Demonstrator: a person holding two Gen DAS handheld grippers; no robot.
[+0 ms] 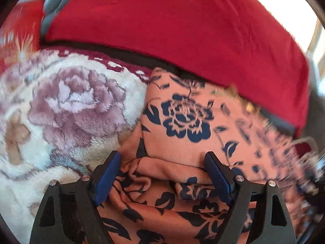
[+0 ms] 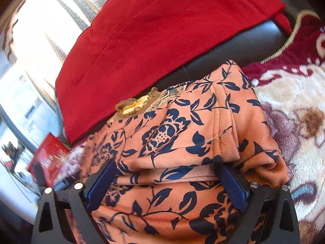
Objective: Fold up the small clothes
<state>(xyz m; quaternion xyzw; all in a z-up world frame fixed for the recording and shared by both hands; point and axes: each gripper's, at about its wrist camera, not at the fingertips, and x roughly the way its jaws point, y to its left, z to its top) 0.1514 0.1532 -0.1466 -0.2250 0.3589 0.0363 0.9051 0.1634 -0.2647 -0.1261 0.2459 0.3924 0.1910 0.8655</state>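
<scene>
soft folded floral garment (image 2: 182,134), plush blanket (image 1: 67,105)

Garment: an orange garment (image 2: 182,138) with dark blue flowers, folded into a thick bundle.
Hand-held gripper: the right hand-held gripper (image 2: 168,185) has its blue-padded fingers (image 2: 101,185) spread wide at either side of the garment's near fold.
Behind the garment: a red cloth (image 2: 154,40) over a dark cushion (image 2: 233,52).
Right of the garment: a fluffy flowered blanket (image 2: 294,111).
Left of the garment: a blurred red box (image 2: 48,160).
</scene>
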